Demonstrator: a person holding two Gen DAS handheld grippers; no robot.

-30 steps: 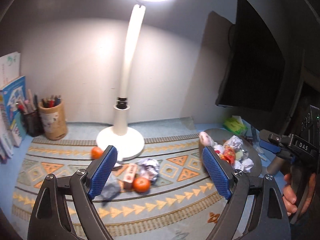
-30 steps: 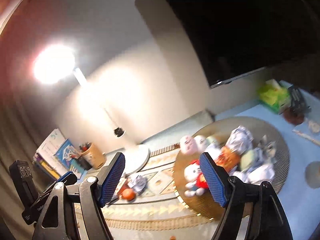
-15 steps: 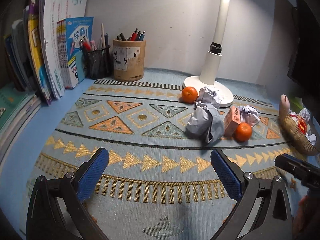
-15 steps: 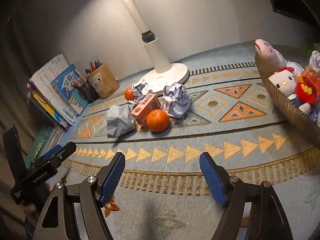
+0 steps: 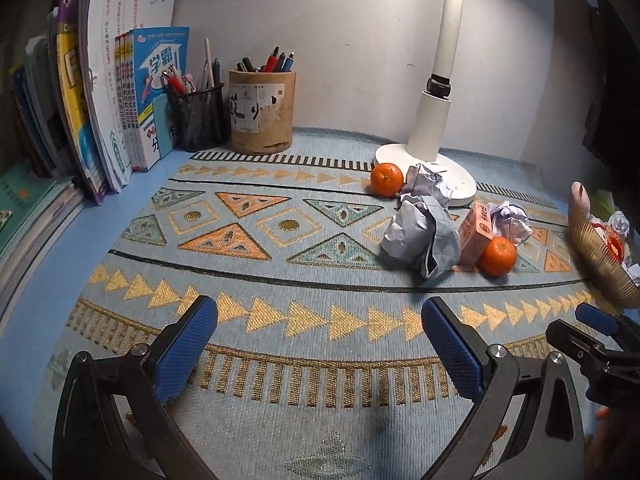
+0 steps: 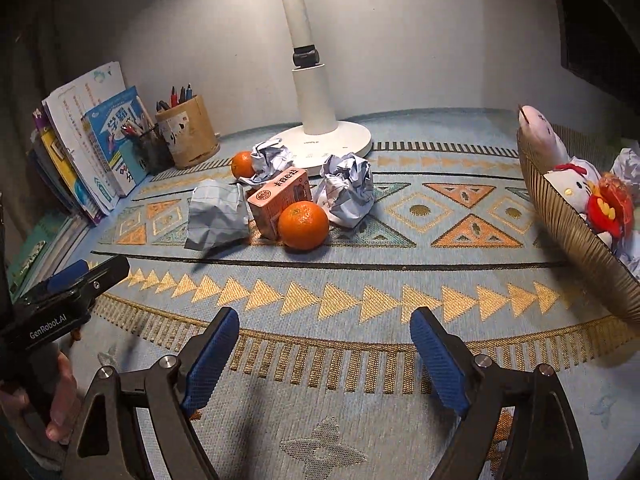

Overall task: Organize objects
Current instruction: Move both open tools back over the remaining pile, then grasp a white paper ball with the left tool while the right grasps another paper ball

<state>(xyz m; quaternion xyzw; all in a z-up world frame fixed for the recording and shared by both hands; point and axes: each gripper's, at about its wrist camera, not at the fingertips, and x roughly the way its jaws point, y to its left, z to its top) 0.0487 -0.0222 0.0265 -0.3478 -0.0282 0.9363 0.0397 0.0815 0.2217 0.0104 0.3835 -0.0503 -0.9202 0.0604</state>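
A cluster lies mid-mat by the lamp base: a near orange (image 6: 303, 225) (image 5: 497, 256), a pink carton (image 6: 280, 202) (image 5: 477, 233), a far orange (image 6: 242, 164) (image 5: 386, 179), and three crumpled paper balls (image 6: 218, 214) (image 6: 348, 189) (image 6: 270, 159), the biggest also in the left wrist view (image 5: 420, 235). My left gripper (image 5: 320, 354) is open and empty, low over the mat's front. My right gripper (image 6: 324, 360) is open and empty, in front of the cluster.
A woven basket (image 6: 576, 236) (image 5: 596, 256) with plush toys and paper stands at the right. A white lamp (image 6: 318, 120), two pen holders (image 5: 262, 110) (image 5: 198, 116) and upright books (image 5: 108, 96) line the back and left. A dark monitor hangs at the upper right.
Both grippers have tilted down from the wall and lamp toward the mat and come lower and closer to the cluster. Both stayed open.
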